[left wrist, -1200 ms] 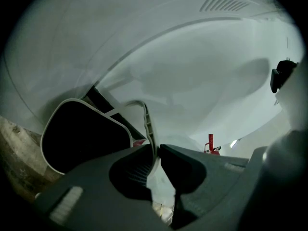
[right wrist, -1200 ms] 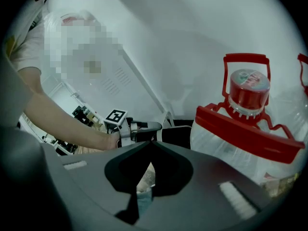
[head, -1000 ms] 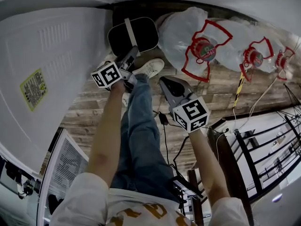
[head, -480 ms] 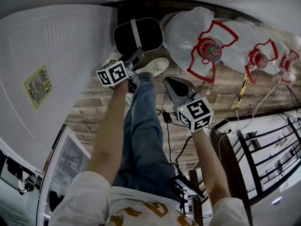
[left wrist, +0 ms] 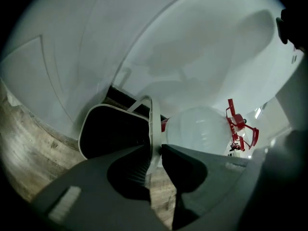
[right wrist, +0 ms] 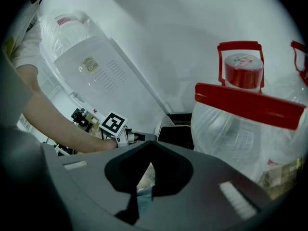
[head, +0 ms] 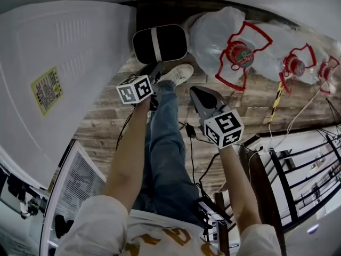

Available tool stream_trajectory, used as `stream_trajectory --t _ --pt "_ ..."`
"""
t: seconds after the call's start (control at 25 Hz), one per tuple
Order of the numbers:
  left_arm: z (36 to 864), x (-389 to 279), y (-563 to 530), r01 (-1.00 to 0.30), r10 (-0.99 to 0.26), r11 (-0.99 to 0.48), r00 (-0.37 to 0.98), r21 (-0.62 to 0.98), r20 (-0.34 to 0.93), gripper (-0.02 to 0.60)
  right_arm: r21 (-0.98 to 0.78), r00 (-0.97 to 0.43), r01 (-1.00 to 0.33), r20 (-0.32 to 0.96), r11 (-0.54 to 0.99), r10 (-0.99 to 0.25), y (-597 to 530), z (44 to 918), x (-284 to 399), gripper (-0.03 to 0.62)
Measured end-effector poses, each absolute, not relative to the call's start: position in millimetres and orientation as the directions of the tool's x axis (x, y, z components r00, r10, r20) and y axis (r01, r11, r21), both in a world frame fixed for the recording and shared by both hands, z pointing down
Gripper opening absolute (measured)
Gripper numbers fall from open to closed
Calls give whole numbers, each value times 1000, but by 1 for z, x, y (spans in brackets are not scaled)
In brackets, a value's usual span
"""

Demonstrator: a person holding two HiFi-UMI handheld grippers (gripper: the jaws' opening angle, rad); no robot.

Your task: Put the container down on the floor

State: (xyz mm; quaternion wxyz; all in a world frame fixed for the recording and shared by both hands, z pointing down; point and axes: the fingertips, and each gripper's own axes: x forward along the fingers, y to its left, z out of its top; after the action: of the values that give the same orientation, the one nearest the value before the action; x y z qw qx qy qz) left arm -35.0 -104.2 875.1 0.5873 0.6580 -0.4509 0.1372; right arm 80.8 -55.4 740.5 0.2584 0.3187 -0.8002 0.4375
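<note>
Blue jeans, white sneaker, white short-sleeved shirt; grey left claw and right claw bear marker cubes.

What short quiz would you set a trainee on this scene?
1. True or false: the left hand-held gripper is shut on the white handle of the black container.
2. The right hand-held gripper is: A) wide open; B) shut with nothing in it; C) shut on the container.
3. Fill in: the water jugs beside the container have caps and carry handles coloured ___.

Key: 1 true; 2 B; 3 red.
</note>
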Motion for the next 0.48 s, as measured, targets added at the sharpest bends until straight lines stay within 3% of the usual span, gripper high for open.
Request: stream_trajectory --t 0.16,0.24,0.48 --pt "871 -51 -100 -814 -447 89 482 574 753 60 -535 -668 -731 688 424 -284 -55 737 77 28" --pt "864 -58 -105 -836 -475 78 448 543 758 0 -533 -671 -728 683 431 -290 -57 735 77 28" --pt "864 -68 -114 -843 -497 118 408 526 766 0 -536 -675 -724 682 435 -283 -57 738 72 28"
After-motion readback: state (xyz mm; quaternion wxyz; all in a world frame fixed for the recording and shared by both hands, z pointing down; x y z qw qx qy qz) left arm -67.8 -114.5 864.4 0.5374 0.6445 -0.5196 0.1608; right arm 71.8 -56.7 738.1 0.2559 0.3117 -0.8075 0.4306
